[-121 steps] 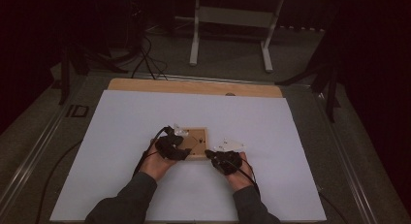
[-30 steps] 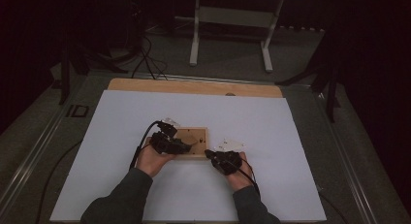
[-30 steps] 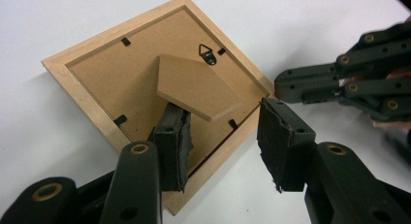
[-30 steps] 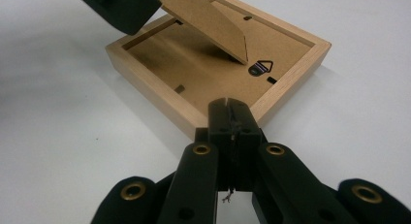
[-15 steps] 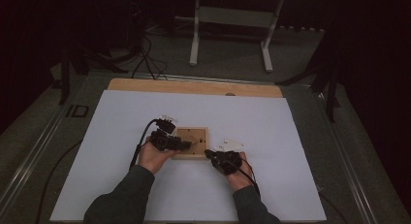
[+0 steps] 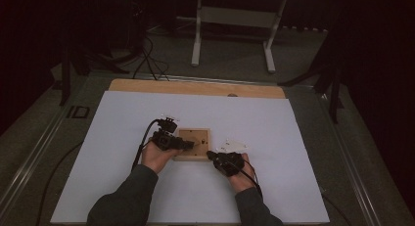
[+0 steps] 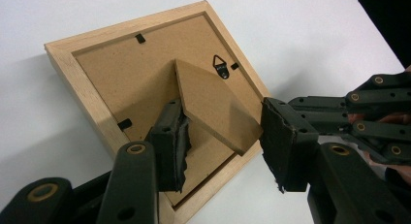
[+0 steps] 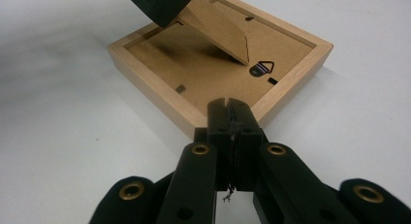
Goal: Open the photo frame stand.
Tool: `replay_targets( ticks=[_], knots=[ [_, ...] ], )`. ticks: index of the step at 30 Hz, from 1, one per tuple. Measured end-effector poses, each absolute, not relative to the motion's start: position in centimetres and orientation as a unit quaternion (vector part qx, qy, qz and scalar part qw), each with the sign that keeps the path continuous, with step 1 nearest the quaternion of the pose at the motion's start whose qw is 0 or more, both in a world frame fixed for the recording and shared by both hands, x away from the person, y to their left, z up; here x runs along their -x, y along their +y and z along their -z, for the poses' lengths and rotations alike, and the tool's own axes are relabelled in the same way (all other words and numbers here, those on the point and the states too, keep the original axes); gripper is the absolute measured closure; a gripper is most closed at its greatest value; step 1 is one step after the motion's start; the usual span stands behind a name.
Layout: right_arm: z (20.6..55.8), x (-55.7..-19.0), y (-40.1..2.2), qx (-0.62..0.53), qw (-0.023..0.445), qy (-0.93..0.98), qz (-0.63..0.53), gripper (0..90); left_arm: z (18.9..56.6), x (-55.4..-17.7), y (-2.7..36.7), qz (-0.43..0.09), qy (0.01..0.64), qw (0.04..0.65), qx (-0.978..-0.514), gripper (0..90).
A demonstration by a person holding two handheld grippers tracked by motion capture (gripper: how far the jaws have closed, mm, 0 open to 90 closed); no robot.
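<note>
Wooden frame (image 7: 92, 95) lies face-down; left gripper (image 7: 220, 146) fingers apart around its stand (image 7: 213, 105), right gripper (image 8: 231, 132) fingers together.

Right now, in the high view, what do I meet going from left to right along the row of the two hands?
Left black two-jaw gripper → square light wooden picture frame lying face down → right black two-jaw gripper.

wooden picture frame (image 6: 195, 143), face down
it lies flat on the white desk (image 6: 293, 138), brown back up, cardboard stand flap (image 7: 213, 105) raised
</note>
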State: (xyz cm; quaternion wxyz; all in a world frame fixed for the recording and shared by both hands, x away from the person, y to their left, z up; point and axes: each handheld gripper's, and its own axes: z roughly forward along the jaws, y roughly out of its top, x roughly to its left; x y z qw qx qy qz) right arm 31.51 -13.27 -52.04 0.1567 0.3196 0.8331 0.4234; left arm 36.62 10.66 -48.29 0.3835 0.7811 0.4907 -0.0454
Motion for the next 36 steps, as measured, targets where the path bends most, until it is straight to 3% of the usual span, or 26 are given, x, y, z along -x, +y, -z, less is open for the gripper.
replay_targets(
  ticks=[12,25,36],
  knots=[
    [52.04,-31.52,-13.27,-0.319,0.157,0.833,-0.423,88.5,48.45,-36.99,10.60,0.058,0.501,0.381,-0.775,54.2],
    [52.04,-31.44,-13.13,-0.316,0.158,0.834,-0.423,86.0,48.44,-36.83,10.36,0.034,0.500,0.366,-0.784,56.4],
    [51.93,-31.35,-12.96,-0.312,0.160,0.838,-0.417,74.4,48.42,-36.43,10.18,0.013,0.494,0.363,-0.790,55.8]
  ],
)
